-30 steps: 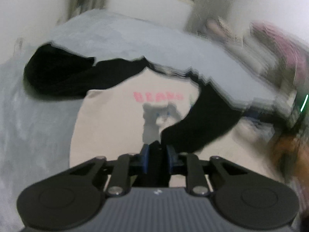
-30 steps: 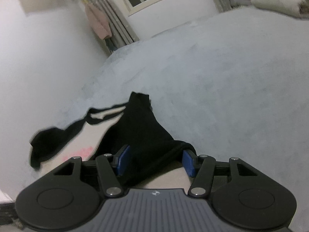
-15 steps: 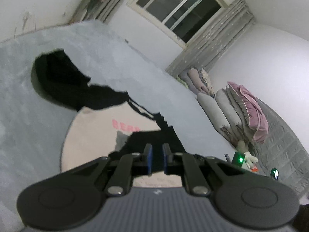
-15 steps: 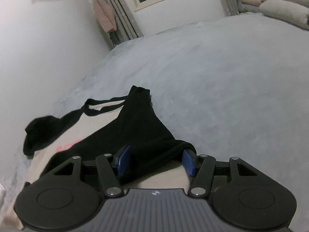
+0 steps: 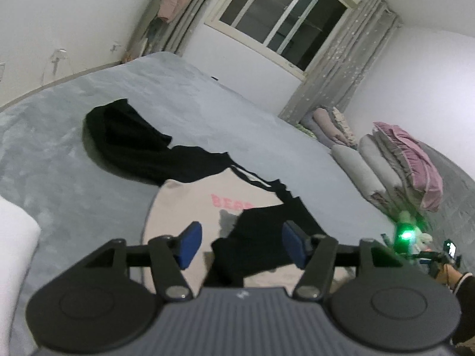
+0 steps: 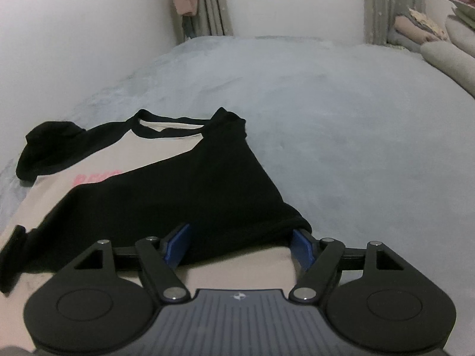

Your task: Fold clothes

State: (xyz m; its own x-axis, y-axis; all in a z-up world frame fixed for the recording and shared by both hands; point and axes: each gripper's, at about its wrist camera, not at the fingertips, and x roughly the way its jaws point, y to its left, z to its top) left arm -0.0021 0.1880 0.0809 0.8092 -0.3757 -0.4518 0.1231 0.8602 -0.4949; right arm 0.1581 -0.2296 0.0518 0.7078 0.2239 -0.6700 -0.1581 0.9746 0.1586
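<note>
A: Shirt (image 5: 190,204) lies flat on the bed (image 5: 184,109), cream body with pink print, black sleeves. One sleeve (image 6: 184,184) is folded across the chest; the other sleeve (image 5: 130,145) lies spread out past the shirt's far shoulder.

B: Jaws?

A: Left gripper (image 5: 240,244) wide open over the folded sleeve's cuff, gripping nothing. Right gripper (image 6: 237,244) open too, low at the shirt's near armpit, black cloth between the pads but not pinched.

B: Step?

A: Looks like sleeve folding. To do it well: leave the crossed sleeve smooth, lift clear without dragging it, then pinch the spread sleeve near its cuff and lay it flat across the chest, edges lined up with the shirt's side.

B: Change from half a second ago?

A: Left jaws were nearly closed then, now apart. Right jaws same width. Sleeve lies across the chest as before.
</note>
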